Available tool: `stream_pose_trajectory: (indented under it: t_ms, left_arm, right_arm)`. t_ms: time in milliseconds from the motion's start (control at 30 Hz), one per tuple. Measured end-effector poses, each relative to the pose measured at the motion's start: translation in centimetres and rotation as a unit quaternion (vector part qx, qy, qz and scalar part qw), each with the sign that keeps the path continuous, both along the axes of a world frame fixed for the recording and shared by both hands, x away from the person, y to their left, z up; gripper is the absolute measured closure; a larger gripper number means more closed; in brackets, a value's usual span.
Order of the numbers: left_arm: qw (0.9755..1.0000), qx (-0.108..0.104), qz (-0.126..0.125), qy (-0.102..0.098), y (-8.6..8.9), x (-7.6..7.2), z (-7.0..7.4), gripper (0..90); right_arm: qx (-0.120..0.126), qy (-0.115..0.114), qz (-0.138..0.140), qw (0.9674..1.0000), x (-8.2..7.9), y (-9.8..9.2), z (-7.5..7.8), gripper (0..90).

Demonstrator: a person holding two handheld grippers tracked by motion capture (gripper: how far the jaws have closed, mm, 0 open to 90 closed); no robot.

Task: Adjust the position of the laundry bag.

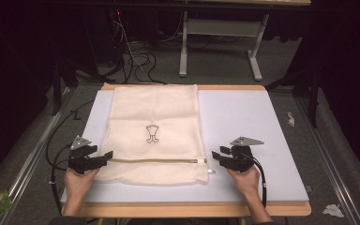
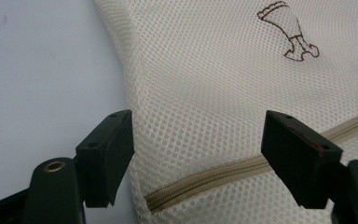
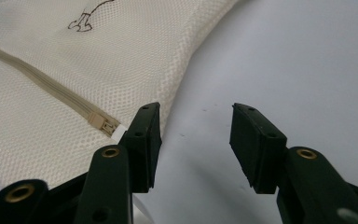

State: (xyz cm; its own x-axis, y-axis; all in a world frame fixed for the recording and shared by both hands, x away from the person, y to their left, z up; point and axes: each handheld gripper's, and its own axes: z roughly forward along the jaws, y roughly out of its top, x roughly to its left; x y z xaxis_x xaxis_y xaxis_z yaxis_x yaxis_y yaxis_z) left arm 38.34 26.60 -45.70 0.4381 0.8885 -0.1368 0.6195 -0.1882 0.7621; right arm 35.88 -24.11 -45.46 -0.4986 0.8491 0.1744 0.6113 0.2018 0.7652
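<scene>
Currently, on the bench: a pale lilac-white flat mat [image 1: 243, 122] is covering the wooden-edged bench [image 1: 192, 209], and a cream mesh fabric bag [image 1: 154, 117] is lying flat on it, between the two tongs.
Left tongs: the left tongs [image 1: 107, 155] are standing apart, gripping nothing, with the tips just at the bag's near left edge; in the left gripper view the left tongs [image 2: 198, 154] are straddling that edge, one jaw over the mat and the other over the mesh.
Right tongs: the right tongs [image 1: 217, 157] are also standing apart and holding nothing, just beside the bag's near right corner; in the right gripper view the right tongs [image 3: 196, 144] are hovering over bare mat.
Zipper: a beige zipper [image 2: 242, 170] is running across the bag near its closer end, from one pair of tongs toward the other; its closed end is lying between the left jaws.
Zipper pull: a small white zipper pull [image 3: 118, 132] is sitting at the zipper's end, right against the right tongs' inner jaw.
Emblem: a brown outlined embroidered figure [image 1: 152, 134] is sitting mid-bag, beyond both tongs.
Hands: the left hand [image 1: 77, 185] and right hand [image 1: 246, 180] are gripping the tongs from the bench's near edge.
</scene>
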Motion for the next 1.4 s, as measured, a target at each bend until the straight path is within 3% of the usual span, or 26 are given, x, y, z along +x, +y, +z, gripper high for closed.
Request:
stream_pose_trajectory:
  t_ms: [333, 567, 667, 800, 1067, 1267, 1300, 1400]
  left_arm:
    - [0.9998, 0.011, 0.014, 0.0, -0.3, 0.6, -0.2, 28.6]
    - [0.999, 0.033, 0.021, 0.022, -0.8, 1.4, -0.3, 30.6]
    - [0.9987, 0.027, 0.022, 0.037, -0.8, 1.9, -0.2, 31.1]
    - [0.9976, 0.035, 0.033, 0.05, -0.8, 2.5, -0.1, 32.0]
    - [0.9947, 0.039, 0.049, 0.082, -0.9, 3.6, -0.3, 31.4]
    - [0.9943, 0.037, 0.042, 0.091, -1.1, 3.9, -0.6, 38.2]
    - [0.9943, 0.036, 0.042, 0.092, -1.1, 4.0, -0.7, 44.7]
    - [0.9944, 0.039, 0.042, 0.088, -1.0, 3.9, -0.6, 51.9]
  right_arm:
    - [-0.006, 0.02, 0.014, 0.9997, 1.2, 2.5, -0.4, 54.8]
    - [-0.008, 0.043, 0.014, 0.9989, 2.2, 3.8, -0.7, 53.8]
    - [-0.016, 0.048, 0.019, 0.9985, 2.7, 4.4, -0.8, 52.7]
    - [-0.023, 0.058, 0.016, 0.998, 3.2, 4.8, -0.5, 51.7]
    - [-0.02, 0.08, 0.008, 0.9965, 4.0, 5.3, -0.8, 51.1]
    - [-0.02, 0.09, 0.015, 0.9957, 4.4, 5.3, -1.1, 60.1]
    - [-0.018, 0.092, 0.016, 0.9954, 4.4, 5.2, -1.2, 65.2]
    - [-0.02, 0.092, 0.021, 0.9954, 4.5, 5.2, -1.2, 72.6]
